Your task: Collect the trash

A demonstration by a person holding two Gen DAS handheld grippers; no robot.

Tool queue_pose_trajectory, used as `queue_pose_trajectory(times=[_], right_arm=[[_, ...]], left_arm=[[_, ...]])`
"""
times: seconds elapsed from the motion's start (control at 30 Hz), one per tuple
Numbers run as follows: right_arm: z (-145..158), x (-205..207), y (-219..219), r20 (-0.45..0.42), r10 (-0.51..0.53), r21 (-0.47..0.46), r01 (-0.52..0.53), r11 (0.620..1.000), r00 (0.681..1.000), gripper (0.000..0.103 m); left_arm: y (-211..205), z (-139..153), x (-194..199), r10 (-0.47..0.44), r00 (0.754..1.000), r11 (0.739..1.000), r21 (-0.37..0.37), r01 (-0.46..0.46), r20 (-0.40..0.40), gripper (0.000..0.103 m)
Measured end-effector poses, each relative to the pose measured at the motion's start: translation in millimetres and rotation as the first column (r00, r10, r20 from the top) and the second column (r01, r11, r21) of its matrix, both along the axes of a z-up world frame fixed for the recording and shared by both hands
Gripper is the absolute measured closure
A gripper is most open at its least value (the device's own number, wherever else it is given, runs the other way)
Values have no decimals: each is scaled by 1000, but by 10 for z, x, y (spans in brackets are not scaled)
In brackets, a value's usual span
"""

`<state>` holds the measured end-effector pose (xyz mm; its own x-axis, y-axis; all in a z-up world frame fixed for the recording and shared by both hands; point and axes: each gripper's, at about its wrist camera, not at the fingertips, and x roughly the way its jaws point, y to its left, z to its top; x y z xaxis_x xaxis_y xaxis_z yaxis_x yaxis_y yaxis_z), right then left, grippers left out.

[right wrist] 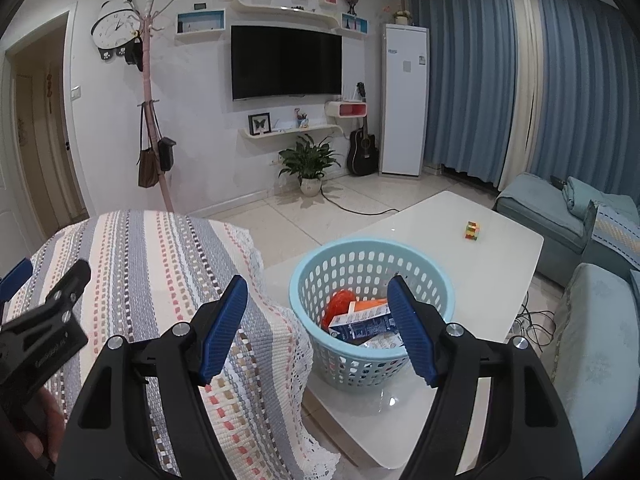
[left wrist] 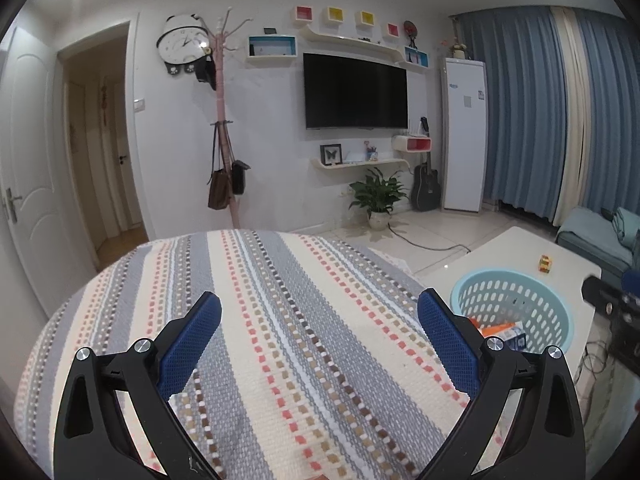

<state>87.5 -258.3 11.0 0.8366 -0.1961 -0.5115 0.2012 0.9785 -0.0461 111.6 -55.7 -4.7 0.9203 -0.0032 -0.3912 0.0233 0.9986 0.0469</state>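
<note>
A light blue plastic basket (right wrist: pixel 316 292) stands on the white coffee table (right wrist: pixel 500 256). Inside it lie an orange wrapper (right wrist: pixel 338 306), a blue and white carton (right wrist: pixel 362 322) and other packaging. My right gripper (right wrist: pixel 318 320) hovers above and before the basket, open, nothing between its blue pads. My left gripper (left wrist: pixel 320 332) is open over the striped woven cloth (left wrist: pixel 280 320), empty too. In the left wrist view the basket (left wrist: pixel 560 308) shows at the right with the carton (left wrist: pixel 514 336) inside. The left gripper's body (right wrist: pixel 44 320) appears at the left edge of the right wrist view.
A small coloured cube (right wrist: pixel 472 231) sits on the far part of the table. The striped cloth (right wrist: pixel 152 280) covers a rounded seat left of the table. A teal sofa (right wrist: pixel 560 216) stands at the right, cables (right wrist: pixel 532 320) on the floor, a potted plant (right wrist: pixel 310 160) by the wall.
</note>
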Motion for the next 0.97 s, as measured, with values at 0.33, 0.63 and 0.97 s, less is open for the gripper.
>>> queue_pose_trajectory(times=[0.33, 0.63, 0.97], right_arm=[[160, -134, 84, 35, 2, -21, -2, 1000, 999, 34], [286, -293, 92, 52, 14, 12, -15, 1000, 999, 34], [299, -361, 150, 45, 15, 8, -15, 1000, 999, 34]], left_arm=[[4, 190, -358, -51, 998, 999, -9, 51, -30, 8], [27, 397, -717, -53, 998, 998, -25, 54, 39, 8], [118, 403, -776, -31, 999, 998, -47, 31, 12, 8]])
